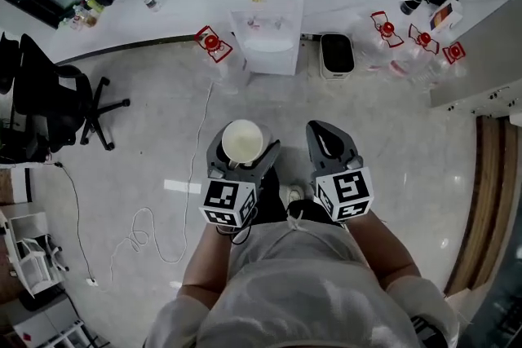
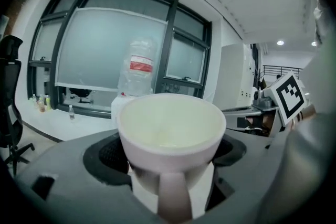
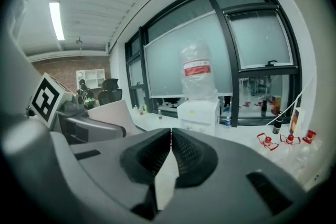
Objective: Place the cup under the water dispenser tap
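A white, empty cup [image 1: 242, 141] stands upright between the jaws of my left gripper [image 1: 242, 152], which is shut on it; in the left gripper view the cup [image 2: 170, 136] fills the middle with its handle toward the camera. My right gripper [image 1: 329, 139] is beside it on the right, shut with nothing between its pads [image 3: 170, 150]. The white water dispenser [image 1: 263, 12] with a clear bottle on top stands well ahead against the window wall. It also shows beyond the cup as the dispenser [image 2: 126, 102] and beyond the right jaws as the dispenser [image 3: 198, 110].
A black office chair [image 1: 57, 106] stands at the left. A black bin [image 1: 336, 54] sits right of the dispenser. Red-and-white clamps [image 1: 214, 43] lie on the floor at both sides of it. A white cable [image 1: 147, 224] trails over the floor at the left.
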Motion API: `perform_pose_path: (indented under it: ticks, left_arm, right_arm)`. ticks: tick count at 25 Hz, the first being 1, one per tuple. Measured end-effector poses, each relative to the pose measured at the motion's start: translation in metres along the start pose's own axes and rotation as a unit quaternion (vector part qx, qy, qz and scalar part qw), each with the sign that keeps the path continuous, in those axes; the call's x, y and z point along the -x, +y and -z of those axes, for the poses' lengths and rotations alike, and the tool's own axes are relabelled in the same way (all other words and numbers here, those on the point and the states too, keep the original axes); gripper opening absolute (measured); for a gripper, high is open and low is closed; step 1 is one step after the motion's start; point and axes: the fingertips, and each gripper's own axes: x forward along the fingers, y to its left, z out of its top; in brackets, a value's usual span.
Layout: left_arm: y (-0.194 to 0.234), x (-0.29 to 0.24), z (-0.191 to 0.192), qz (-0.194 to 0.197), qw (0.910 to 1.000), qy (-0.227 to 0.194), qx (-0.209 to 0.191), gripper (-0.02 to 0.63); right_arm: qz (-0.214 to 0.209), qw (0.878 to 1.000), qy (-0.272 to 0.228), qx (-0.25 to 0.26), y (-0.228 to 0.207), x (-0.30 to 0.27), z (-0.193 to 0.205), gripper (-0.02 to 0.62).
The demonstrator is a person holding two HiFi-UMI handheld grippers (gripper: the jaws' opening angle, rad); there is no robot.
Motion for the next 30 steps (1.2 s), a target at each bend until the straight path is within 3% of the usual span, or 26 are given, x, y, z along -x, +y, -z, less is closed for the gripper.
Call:
perform_pose_path:
  ticks: [7,12,21,30]
  left_arm:
    - [0.048,-0.09,-0.002,0.081,0.9949,0.019,-0.056,0.456]
    - [0.088,-0.147,0.016,0.113,0.9907,0.046,-0.06,0.456]
    - [0.146,-0.243,0.079,0.121,0.9881,0.067,-0.067,0.456]
    - [0.18,-0.329,0.175,0.125,0.9864,0.076,-0.075,0.457]
  right_arm:
    - [0.062,0.997,0.027,-0.02,-0.037,-0.079,-0.006,0.029]
    - [0.096,0.994,0.032,-0.032,-0.061,-0.137,0.006,0.029]
    - [0.122,0.991,0.039,-0.025,-0.096,-0.226,0.053,0.029]
    - [0.125,0.989,0.07,-0.03,-0.125,-0.299,0.143,0.029]
